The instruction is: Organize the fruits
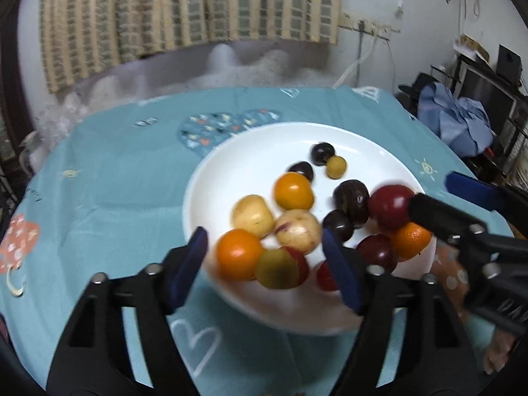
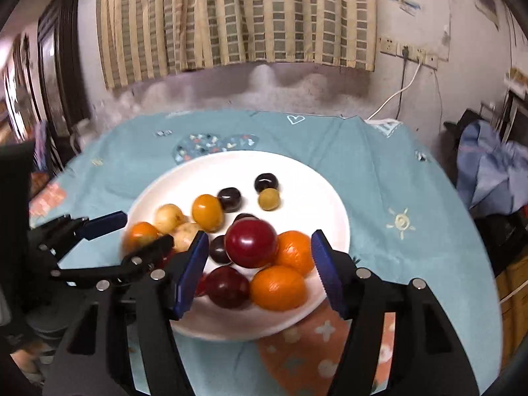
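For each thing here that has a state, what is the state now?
Left gripper: open, nothing held.
Right gripper: open, nothing held.
Plate: on the tablecloth, filled with fruit.
Red plum: resting on top of other fruit.
Curtain: drawn closed.

Left gripper (image 1: 265, 270): black angular plastic arms with triangular cut-outs, silver round screw heads at the joints, ribbed blue pads (image 1: 340, 272); right gripper (image 2: 259, 274) beside it has the same build.
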`<state>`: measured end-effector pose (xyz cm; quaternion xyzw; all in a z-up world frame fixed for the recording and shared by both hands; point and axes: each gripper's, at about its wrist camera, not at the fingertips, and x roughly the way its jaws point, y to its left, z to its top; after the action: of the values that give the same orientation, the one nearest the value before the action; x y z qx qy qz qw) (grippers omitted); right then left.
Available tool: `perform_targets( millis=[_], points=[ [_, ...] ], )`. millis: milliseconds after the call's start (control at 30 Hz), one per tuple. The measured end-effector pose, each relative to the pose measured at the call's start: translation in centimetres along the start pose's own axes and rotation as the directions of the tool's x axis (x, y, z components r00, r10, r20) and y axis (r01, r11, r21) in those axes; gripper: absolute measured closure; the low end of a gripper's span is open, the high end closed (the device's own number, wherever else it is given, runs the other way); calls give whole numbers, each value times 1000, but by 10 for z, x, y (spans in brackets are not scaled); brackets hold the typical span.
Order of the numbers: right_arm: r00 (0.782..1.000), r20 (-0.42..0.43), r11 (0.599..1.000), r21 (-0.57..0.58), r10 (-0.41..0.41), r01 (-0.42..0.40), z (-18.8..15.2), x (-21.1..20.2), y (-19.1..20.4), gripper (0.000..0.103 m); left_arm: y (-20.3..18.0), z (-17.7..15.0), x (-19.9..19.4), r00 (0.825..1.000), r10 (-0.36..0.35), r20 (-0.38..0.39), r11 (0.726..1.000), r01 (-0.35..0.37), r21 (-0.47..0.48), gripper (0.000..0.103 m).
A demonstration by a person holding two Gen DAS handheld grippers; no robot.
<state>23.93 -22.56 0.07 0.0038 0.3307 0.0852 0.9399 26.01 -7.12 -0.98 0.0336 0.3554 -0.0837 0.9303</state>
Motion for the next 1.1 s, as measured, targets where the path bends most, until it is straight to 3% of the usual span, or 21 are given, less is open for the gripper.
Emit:
perform_targets(
  millis=[167, 267, 300, 433, 633, 767, 1100],
  points=[
    [999, 43, 1000, 24, 6, -7, -22, -49, 12, 32, 4, -24, -51, 996, 67, 63, 998, -67, -11, 5],
    [998, 58, 999, 42, -35, 33, -41, -78, 23, 5, 3, -47, -88, 990, 107, 91, 994, -107, -6, 2],
    [996, 73, 998, 44, -45, 42, -48, -87, 27, 3, 3, -54, -98, 989, 113, 93, 994, -113, -6, 2],
    [986, 145, 996, 47, -84, 78, -78, -125, 43, 1, 2, -89, -135, 989, 106, 105, 994, -104, -29, 2],
    [994, 101, 998, 59, -37, 31, -108, -127, 47, 1, 4, -124, -159, 990, 62, 127, 997, -54, -62, 2],
    [996, 86, 995, 98, -10, 2, -111, -123, 39, 1, -1, -125, -162, 985, 87, 151, 996, -82, -36, 2],
    [996, 85, 995, 98, -32, 24, -112, -122, 39, 1, 1, -125, -161, 991, 34, 126, 999, -29, -45, 2]
  ],
)
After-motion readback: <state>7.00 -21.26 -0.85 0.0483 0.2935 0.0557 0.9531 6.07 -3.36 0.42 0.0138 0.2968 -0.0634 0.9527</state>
